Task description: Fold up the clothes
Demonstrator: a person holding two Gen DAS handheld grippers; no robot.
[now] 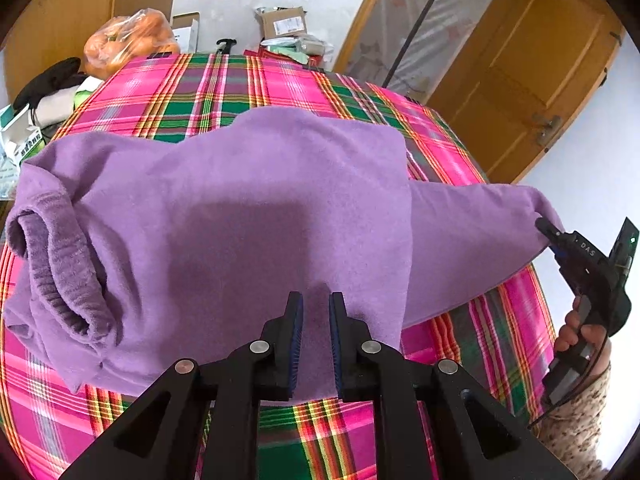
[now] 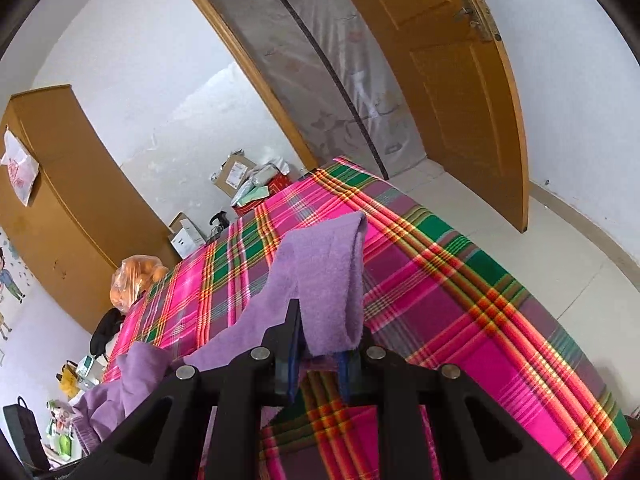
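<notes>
A purple sweater lies spread on the plaid tablecloth, its ribbed collar at the left. My left gripper stands over the sweater's near body with its fingers a little apart; only flat fabric shows in the gap. At the right, one sleeve is lifted off the table, and my right gripper is shut on its end, held by a person's hand. In the right wrist view the sleeve drapes up and over my right gripper, hiding the right finger's tip.
A bag of oranges, cardboard boxes and dark clothing crowd the table's far and left edges. A wooden door stands open beyond the far right corner. Bare plaid cloth lies to the right of the sweater.
</notes>
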